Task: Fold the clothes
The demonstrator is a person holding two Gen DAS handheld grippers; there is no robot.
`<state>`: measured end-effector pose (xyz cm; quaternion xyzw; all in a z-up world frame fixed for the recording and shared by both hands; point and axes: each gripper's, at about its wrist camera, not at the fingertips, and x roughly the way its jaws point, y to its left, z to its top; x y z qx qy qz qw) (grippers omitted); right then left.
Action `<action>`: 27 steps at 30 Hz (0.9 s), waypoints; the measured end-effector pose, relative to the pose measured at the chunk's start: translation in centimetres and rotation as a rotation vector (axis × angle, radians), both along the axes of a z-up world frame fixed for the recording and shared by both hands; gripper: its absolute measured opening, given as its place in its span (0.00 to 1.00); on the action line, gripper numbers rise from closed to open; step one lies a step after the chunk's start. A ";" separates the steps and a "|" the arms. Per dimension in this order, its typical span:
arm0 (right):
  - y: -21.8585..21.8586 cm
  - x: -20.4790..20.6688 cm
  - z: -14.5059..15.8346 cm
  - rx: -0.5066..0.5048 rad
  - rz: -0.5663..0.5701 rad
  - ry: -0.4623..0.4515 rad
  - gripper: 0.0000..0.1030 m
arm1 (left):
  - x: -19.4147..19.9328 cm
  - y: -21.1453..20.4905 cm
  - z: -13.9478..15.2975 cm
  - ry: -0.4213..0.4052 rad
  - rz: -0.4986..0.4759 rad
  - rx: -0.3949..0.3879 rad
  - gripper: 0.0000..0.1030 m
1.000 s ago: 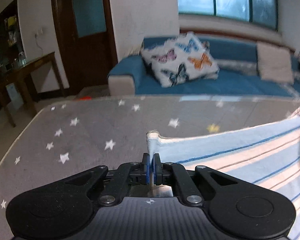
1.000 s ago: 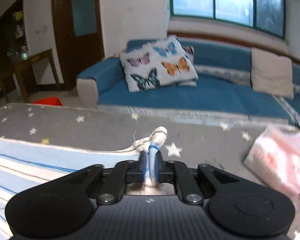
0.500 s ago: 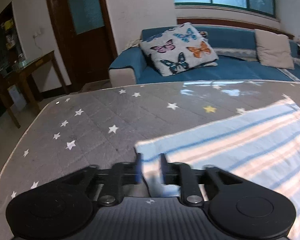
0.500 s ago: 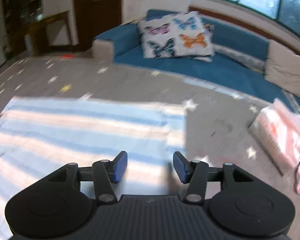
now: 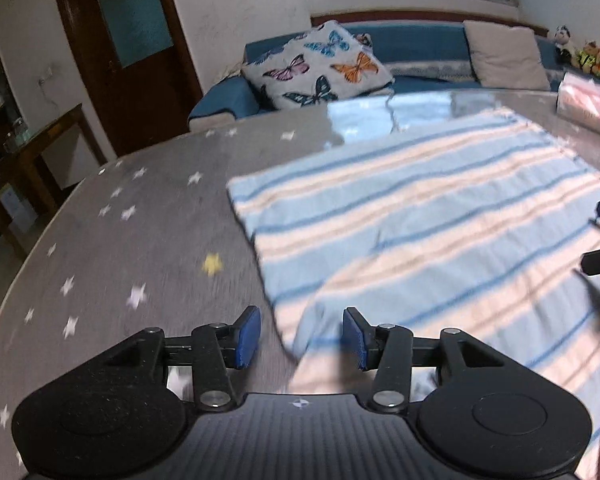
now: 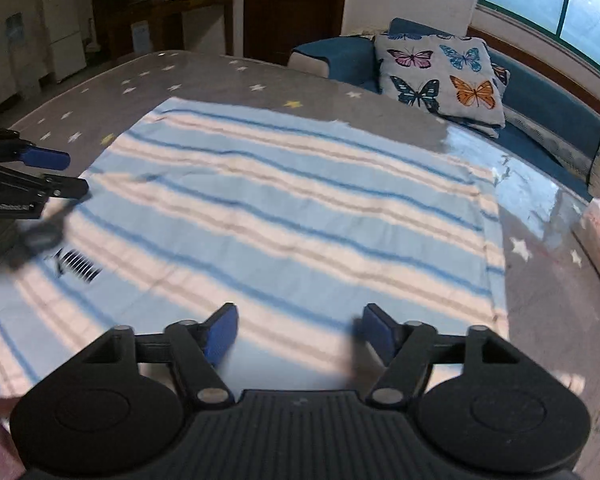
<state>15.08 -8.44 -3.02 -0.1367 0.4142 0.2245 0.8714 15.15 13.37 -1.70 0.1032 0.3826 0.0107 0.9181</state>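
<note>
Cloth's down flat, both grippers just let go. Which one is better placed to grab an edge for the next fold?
Probably the left gripper: the near left corner of the striped cloth lies between its opening jaws. The right gripper, also opening, hangs over mid-cloth, away from any edge.

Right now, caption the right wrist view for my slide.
Right gripper opening, empty, above the striped cloth spread on the star-patterned table.

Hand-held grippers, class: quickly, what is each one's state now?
Left hand-held gripper: jaws opening, gripping nothing, over the striped cloth.
Right hand-held gripper: jaws opening, gripping nothing.
</note>
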 end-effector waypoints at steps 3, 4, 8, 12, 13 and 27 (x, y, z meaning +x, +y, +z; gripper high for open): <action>0.1 -1.5 -0.4 -0.019 0.015 0.004 0.72 | -0.9 0.3 -0.5 -0.006 0.013 0.001 0.54; 0.2 -1.9 -0.7 -0.028 0.021 0.005 0.72 | -1.1 0.4 -0.4 -0.009 0.019 0.003 0.54; 0.0 -3.9 -0.5 -0.026 0.018 -0.011 0.75 | -1.9 0.5 -0.3 -0.012 0.028 0.006 0.61; -0.4 -5.3 -0.2 -0.026 0.004 -0.018 0.76 | -2.7 0.6 -0.4 -0.017 0.043 -0.001 0.66; -0.6 -5.7 -0.2 -0.023 -0.003 -0.017 0.76 | -2.9 0.6 -0.4 -0.018 0.046 -0.004 0.66; -3.4 -9.7 -0.5 0.060 -0.076 -0.002 0.78 | -7.0 2.9 -0.6 -0.059 0.121 -0.017 0.81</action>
